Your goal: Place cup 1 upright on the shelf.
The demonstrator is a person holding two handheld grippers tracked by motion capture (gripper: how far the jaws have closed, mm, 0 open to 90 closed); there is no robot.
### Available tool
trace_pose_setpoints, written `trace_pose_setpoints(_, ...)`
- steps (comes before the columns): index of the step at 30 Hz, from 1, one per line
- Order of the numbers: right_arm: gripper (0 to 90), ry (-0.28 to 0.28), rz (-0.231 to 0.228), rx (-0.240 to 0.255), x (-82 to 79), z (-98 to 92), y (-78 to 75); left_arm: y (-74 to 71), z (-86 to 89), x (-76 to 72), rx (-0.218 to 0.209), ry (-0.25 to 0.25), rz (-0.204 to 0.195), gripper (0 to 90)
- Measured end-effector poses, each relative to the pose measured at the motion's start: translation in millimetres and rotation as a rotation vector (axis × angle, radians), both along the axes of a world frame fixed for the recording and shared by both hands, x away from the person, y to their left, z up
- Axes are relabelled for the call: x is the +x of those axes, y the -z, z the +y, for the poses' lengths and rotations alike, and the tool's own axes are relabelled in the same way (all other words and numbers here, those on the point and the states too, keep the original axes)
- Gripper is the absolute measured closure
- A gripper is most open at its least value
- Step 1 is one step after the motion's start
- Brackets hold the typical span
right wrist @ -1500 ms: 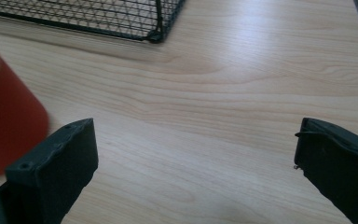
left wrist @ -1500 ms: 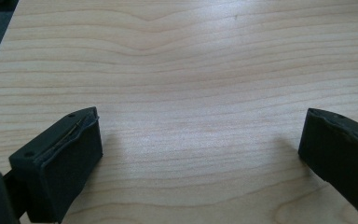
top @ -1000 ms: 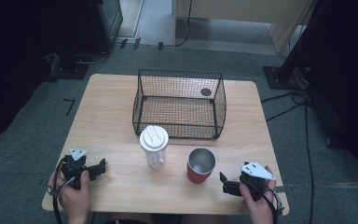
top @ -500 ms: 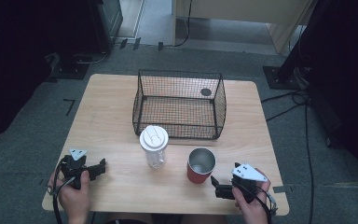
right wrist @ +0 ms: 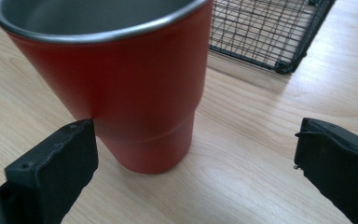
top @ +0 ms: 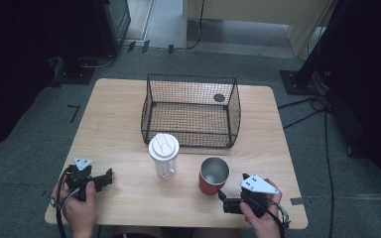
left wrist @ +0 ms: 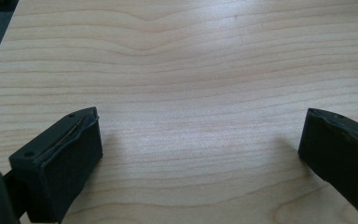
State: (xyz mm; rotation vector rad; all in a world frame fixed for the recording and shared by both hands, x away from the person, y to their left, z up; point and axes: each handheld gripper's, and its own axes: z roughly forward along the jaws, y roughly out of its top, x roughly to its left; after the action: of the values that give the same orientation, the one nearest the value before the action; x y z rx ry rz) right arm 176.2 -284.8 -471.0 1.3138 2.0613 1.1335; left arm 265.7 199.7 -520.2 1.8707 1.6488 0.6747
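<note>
A red cup (top: 213,177) with a steel inside stands upright near the table's front right. In the right gripper view the red cup (right wrist: 135,93) looms just ahead, toward the left jaw. My right gripper (top: 224,199) is open and low on the table, just right of and in front of the cup; it (right wrist: 196,163) holds nothing. A clear tumbler (top: 163,154) with a white lid stands left of the cup. My left gripper (top: 107,177) rests open at the front left, and bare wood lies between its jaws (left wrist: 200,149).
A black wire basket (top: 188,113) sits at the middle back of the wooden table (top: 114,119), with a small dark disc (top: 219,97) at its far right. A corner of the basket (right wrist: 279,37) lies behind the cup. Cables trail on the floor at right.
My right gripper has moved left and slightly forward toward the red cup. The left gripper, cup, tumbler and basket have stayed put.
</note>
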Motion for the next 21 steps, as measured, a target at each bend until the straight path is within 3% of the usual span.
trace_pose_setpoints(9, 0.0, -0.007, -0.019, 0.009, 0.3, 13.1, -7.0, 0.0, 0.0, 0.0, 0.000, 0.000, 0.000, 0.0)
trace_pose_setpoints(14, 0.0, -0.011, -0.021, 0.051, 3.9, 22.7, -12.4, 0.0, 0.0, 0.0, 0.000, 0.000, 0.000, 0.0)
trace_pose_setpoints(21, 0.0, -0.011, -0.030, 0.054, 10.4, 35.2, -16.7, 0.0, 0.0, 0.0, 0.000, 0.000, 0.000, 0.0)
